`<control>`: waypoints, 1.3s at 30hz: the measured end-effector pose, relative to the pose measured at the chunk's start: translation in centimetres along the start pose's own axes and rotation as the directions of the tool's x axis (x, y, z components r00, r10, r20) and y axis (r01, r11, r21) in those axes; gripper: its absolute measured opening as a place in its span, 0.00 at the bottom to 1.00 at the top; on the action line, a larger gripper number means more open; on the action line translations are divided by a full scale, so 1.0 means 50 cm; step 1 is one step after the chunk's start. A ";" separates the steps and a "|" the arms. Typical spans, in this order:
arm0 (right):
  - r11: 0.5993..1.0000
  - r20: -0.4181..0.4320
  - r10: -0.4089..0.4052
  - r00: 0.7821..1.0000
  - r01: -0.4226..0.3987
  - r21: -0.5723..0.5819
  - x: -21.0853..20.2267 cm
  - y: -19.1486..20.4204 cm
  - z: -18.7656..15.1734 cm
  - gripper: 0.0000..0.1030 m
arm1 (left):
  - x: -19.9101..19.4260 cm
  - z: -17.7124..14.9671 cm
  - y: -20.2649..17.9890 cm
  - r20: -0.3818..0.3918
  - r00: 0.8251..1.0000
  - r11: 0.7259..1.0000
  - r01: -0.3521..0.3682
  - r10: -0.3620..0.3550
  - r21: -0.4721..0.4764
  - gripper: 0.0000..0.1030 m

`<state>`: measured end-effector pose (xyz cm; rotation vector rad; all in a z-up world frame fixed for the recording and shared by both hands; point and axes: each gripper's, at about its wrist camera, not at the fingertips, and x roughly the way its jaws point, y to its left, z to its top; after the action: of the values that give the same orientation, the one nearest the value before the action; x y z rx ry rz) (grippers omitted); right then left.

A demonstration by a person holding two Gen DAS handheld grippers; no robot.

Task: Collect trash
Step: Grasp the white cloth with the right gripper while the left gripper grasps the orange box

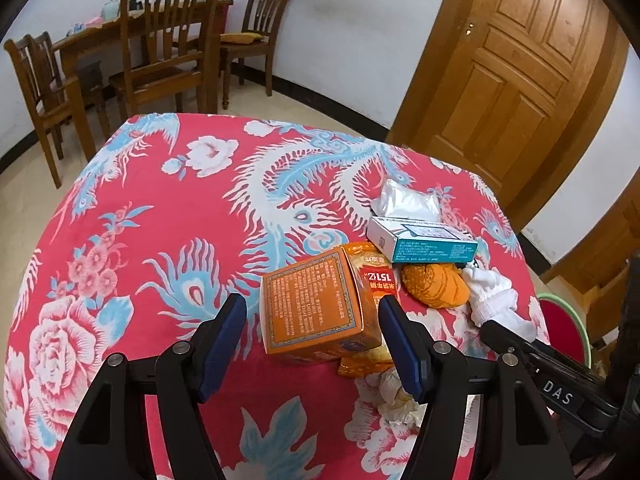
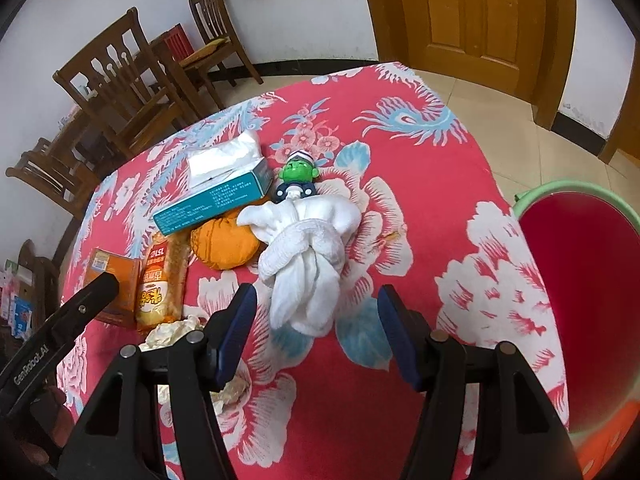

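Note:
An orange carton lies on the red floral tablecloth, between the fingers of my open left gripper. There is a gap at the left pad, and the right pad is close to the carton's side. Under the carton's right side lies an orange snack packet, with crumpled tissue in front of it. My right gripper is open just above the near end of a knotted white cloth bundle. It holds nothing.
A teal and white box, a clear plastic pack, an orange cloth lump and a green toy figure lie behind the bundle. A red bin with a green rim stands at the table's right. Wooden chairs stand beyond.

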<state>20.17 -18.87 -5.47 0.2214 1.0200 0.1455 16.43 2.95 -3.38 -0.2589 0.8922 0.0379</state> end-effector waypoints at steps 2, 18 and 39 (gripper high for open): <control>1.000 0.002 0.000 1.000 0.000 -0.006 0.001 0.003 -0.001 0.63 | 0.002 -0.001 0.000 -0.001 1.000 1.000 -0.001 0.001 0.002 0.68; 0.999 0.028 -0.015 1.000 0.016 -0.050 0.000 0.012 -0.005 0.15 | -0.002 -0.005 -0.006 0.013 1.000 1.000 0.009 -0.009 0.016 0.60; 1.000 0.154 0.009 0.988 -0.008 -0.006 -0.128 -0.031 -0.029 0.11 | -0.085 -0.008 -0.062 0.081 0.994 0.994 0.060 -0.067 0.086 0.59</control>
<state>15.67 -21.63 -1.30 0.2286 0.8650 0.1366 13.89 0.17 0.34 -0.2057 0.7998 -0.0476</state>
